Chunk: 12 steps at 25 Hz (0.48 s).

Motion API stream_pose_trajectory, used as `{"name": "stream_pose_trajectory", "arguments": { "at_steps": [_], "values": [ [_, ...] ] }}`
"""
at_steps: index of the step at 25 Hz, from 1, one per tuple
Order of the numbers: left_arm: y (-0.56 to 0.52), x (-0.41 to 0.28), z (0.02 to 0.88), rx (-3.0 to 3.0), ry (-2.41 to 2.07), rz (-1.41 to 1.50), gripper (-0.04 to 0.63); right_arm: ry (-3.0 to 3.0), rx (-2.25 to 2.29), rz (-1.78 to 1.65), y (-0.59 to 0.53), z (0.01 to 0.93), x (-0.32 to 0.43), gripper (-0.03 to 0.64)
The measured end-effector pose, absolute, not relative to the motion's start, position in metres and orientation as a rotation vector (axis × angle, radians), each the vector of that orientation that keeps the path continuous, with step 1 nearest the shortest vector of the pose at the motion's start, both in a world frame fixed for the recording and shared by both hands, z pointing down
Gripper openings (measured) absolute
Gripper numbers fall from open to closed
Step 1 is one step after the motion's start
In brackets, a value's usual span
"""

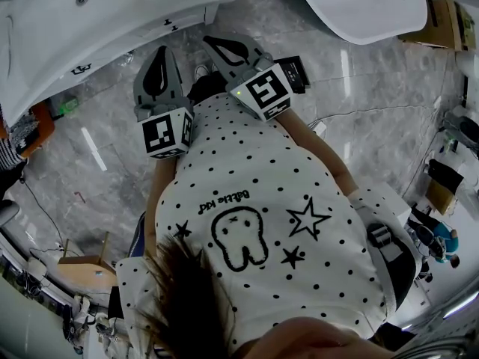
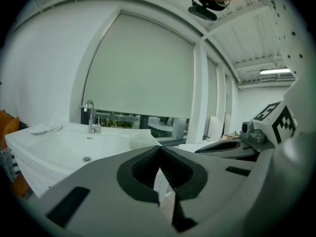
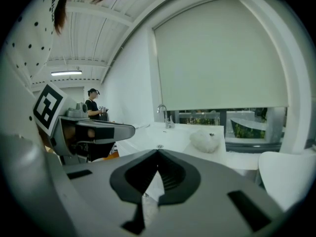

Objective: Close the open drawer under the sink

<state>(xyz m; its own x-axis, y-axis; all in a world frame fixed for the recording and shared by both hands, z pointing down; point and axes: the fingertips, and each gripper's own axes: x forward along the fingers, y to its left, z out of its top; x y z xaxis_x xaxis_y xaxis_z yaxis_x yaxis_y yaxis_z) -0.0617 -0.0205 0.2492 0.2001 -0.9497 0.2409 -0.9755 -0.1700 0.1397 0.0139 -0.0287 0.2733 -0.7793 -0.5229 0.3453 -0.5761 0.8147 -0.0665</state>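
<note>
At the head view's upper left, the white sink (image 1: pixel 112 2) sits over the drawer (image 1: pixel 123 45). I take the drawer to be the white front with two small black handles (image 1: pixel 171 25). From so steep an angle I cannot tell how far it stands out. Its long axis runs from lower left to upper right along the cabinet edge. The left gripper (image 1: pixel 160 51) is near that front, jaws pressed together on nothing and tips aimed toward the sink. Its own view shows the tap (image 2: pixel 89 115) and basin ahead and to the left. The right gripper (image 1: pixel 211 40), jaws likewise together and empty, lies a little farther right, near the cabinet's end corner. So the drawer lies ahead and left of both, and the left gripper looks nearer for a push square to the front. As for writing, the shirt (image 1: pixel 254 200) bears an upside-down line ending in "kid". The marker cubes show patterns only.
</note>
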Motion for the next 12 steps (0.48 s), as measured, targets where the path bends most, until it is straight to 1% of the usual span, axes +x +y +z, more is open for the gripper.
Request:
{"name": "stream_pose_trajectory", "arguments": {
  "at_steps": [12],
  "values": [
    [-0.0182,-0.0624,0.2514,2.192,-1.817,0.137,0.005,-2.684,0.846,0.253,-0.0274,0.2736,0.0158,0.014]
  ]
}}
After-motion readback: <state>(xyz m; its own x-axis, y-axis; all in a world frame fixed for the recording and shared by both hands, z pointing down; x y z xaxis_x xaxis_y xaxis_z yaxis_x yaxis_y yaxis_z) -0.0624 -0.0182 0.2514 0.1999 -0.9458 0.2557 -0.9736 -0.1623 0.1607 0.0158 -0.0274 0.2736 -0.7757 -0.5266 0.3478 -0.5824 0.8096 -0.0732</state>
